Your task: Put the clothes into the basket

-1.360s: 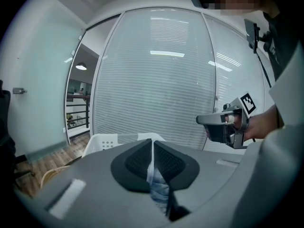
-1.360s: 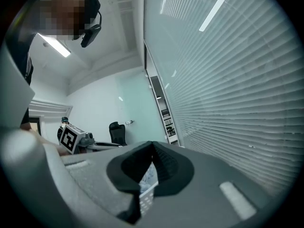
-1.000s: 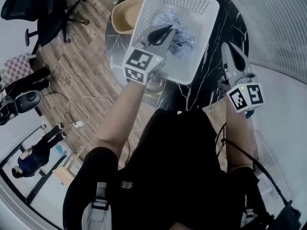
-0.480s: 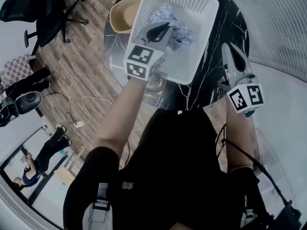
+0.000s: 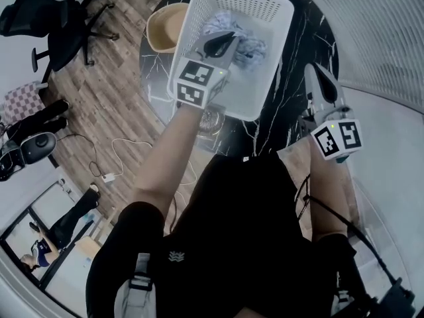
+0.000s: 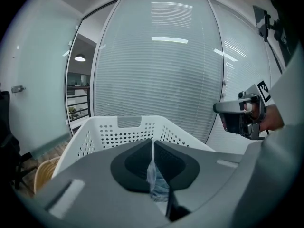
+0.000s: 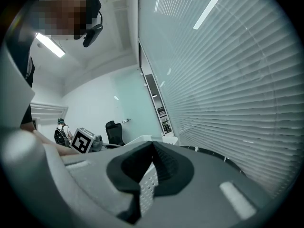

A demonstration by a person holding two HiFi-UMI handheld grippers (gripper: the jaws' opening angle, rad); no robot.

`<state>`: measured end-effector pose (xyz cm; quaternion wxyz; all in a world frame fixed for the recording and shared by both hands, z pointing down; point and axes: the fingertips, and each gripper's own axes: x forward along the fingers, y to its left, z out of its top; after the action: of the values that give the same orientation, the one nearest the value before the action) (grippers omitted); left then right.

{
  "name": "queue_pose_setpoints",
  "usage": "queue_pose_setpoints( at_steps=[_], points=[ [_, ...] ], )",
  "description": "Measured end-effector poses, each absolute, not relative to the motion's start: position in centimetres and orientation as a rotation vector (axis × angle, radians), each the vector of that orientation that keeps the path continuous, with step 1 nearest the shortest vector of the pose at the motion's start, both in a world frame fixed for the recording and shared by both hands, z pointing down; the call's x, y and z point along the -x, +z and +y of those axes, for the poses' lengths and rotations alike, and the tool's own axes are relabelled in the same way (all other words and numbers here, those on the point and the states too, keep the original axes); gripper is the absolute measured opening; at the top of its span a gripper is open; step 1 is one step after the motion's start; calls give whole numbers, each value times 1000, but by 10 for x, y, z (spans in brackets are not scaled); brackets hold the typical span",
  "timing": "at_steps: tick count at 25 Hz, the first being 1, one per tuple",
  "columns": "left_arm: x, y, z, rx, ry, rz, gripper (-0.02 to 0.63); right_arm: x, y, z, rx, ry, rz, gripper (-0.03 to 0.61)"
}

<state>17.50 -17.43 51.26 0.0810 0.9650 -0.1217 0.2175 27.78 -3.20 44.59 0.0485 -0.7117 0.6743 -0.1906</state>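
A white perforated basket (image 5: 277,58) stands on a round black marble table (image 5: 301,18). Crumpled light blue clothes (image 5: 250,45) lie inside it. My left gripper (image 5: 228,40) hangs over the basket's near left part, pointing down into it, shut on a strip of light blue cloth (image 6: 156,184) that dangles between its jaws (image 6: 153,144). My right gripper (image 5: 311,73) is at the basket's right side, shut on the basket's perforated wall (image 7: 148,186), which shows between its jaws (image 7: 153,148). How far the held cloth reaches is hidden by the left gripper.
A tan round stool (image 5: 162,28) stands by the basket's left side. A small glass object (image 5: 212,119) sits near the table's front edge. An office chair (image 5: 59,18) is far left on the wooden floor. Blinds (image 6: 156,70) cover the curved glass wall behind.
My left gripper with the blue cloth has sunk a little lower over the basket. The right gripper has stayed at the basket's right wall.
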Motion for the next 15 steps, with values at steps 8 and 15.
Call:
queue_pose_setpoints(
  at_steps=[8,15],
  points=[
    [-178,527,-177,-2874,696,-372,21,-286,451,-31,2181,-592,2046,0],
    [-178,563,-182,-2865,907,-394,106,-287,457,-34,2175,-611,2055,0]
  ],
)
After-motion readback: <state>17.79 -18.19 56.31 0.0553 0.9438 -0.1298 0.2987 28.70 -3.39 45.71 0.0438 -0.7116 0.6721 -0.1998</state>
